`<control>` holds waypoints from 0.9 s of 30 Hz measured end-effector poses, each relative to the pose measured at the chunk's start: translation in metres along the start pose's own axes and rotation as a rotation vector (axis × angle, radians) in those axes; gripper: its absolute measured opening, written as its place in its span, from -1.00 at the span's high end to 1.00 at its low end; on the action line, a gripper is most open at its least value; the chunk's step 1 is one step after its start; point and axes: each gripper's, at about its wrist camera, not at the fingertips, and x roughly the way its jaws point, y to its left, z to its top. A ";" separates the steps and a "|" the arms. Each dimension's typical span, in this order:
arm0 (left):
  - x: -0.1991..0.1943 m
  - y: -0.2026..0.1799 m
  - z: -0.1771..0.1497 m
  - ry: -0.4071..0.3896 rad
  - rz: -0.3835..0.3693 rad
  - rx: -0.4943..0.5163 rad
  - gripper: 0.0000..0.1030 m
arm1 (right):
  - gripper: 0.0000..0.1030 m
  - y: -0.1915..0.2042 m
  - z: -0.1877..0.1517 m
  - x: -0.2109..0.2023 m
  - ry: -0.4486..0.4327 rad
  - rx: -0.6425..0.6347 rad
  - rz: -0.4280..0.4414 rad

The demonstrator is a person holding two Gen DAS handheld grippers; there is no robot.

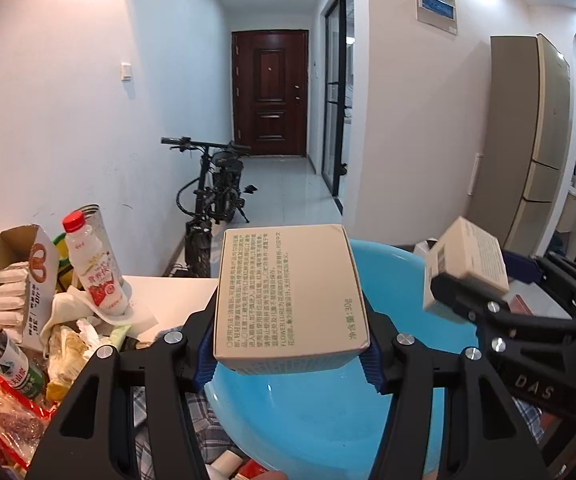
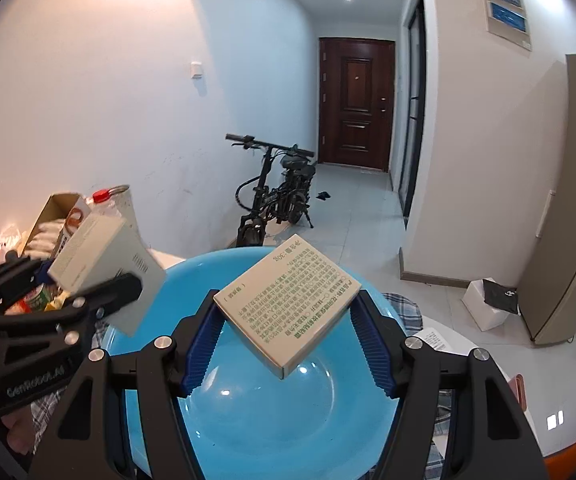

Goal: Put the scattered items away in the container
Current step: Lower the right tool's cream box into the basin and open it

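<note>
Two flat beige boxes with green print hang over a big blue basin (image 1: 320,424). In the left wrist view, my left gripper (image 1: 290,340) is shut on one box (image 1: 292,292), its blue pads pressing the box's two sides. The right gripper (image 1: 468,286) comes in from the right, holding the other box (image 1: 466,262) above the basin's right rim. In the right wrist view, my right gripper (image 2: 288,318) is shut on its box (image 2: 288,300), which sits cornerwise between the pads above the basin (image 2: 256,420). The left gripper (image 2: 104,292) with its box (image 2: 100,264) is over the left rim.
A heap of clutter lies left of the basin: a red-capped milk drink bottle (image 1: 96,268), an open carton of white sachets (image 1: 16,284), a green-labelled bottle (image 1: 12,368), wrappers. A plaid cloth (image 2: 408,308) lies under the basin. Beyond stand a bicycle (image 1: 216,196) and a fridge (image 1: 536,140).
</note>
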 end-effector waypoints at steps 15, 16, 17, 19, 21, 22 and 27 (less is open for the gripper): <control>0.007 0.002 0.000 0.016 -0.012 0.008 -0.09 | -0.30 -0.002 -0.002 -0.007 0.000 -0.004 0.015; 0.008 0.002 0.000 0.018 -0.010 0.010 -0.09 | -0.31 -0.001 -0.001 -0.006 0.002 -0.007 0.016; 0.009 0.002 0.000 0.018 -0.011 0.011 -0.09 | -0.31 0.001 -0.001 -0.007 0.005 -0.013 0.016; 0.009 0.003 0.000 0.021 -0.011 0.012 -0.10 | -0.31 0.004 -0.001 -0.006 0.006 -0.015 0.017; 0.009 0.004 0.000 0.022 -0.014 0.007 -0.09 | -0.31 0.005 0.000 -0.006 0.007 -0.018 0.016; 0.009 0.005 0.000 0.023 -0.015 0.005 -0.10 | -0.31 0.005 0.000 -0.006 0.008 -0.020 0.014; 0.008 0.009 0.001 0.022 -0.016 -0.008 -0.10 | -0.31 0.006 -0.002 -0.003 0.011 -0.022 0.008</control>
